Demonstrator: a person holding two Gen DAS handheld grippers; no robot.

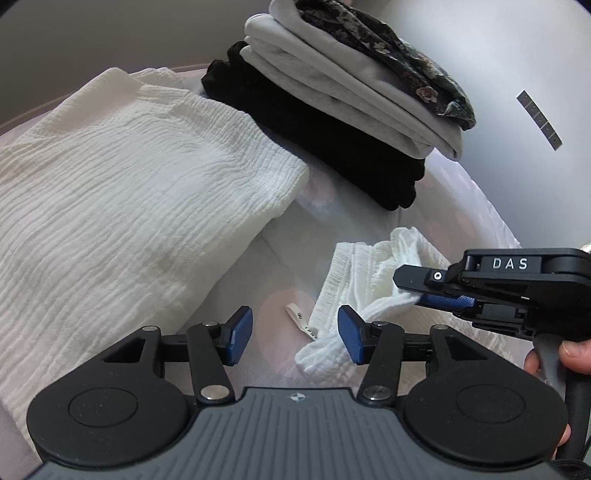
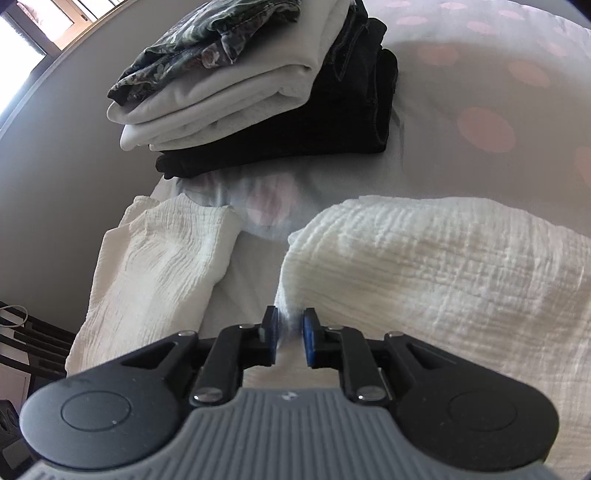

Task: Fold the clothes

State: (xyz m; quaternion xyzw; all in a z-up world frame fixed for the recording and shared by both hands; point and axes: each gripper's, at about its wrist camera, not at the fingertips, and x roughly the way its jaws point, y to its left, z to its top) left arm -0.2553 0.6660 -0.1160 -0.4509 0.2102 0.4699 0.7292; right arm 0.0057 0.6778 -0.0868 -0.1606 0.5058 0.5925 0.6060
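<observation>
This looks like a bedroom in a home. A bed sheet (image 2: 480, 92) with pink dots covers a soft bed, a pile of folded clothes (image 2: 258, 92) sits on it, and a window (image 2: 40, 22) lets in daylight.

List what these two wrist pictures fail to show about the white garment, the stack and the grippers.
- White garment: whole outline unknown; the left wrist view's edge and the left gripper cut it off.
- Right gripper: whether its pads press the cloth; right wrist view is blurred there.
- Label: print too small.
- Stack of folded clothes: far side and count hidden by its own layers.
</observation>
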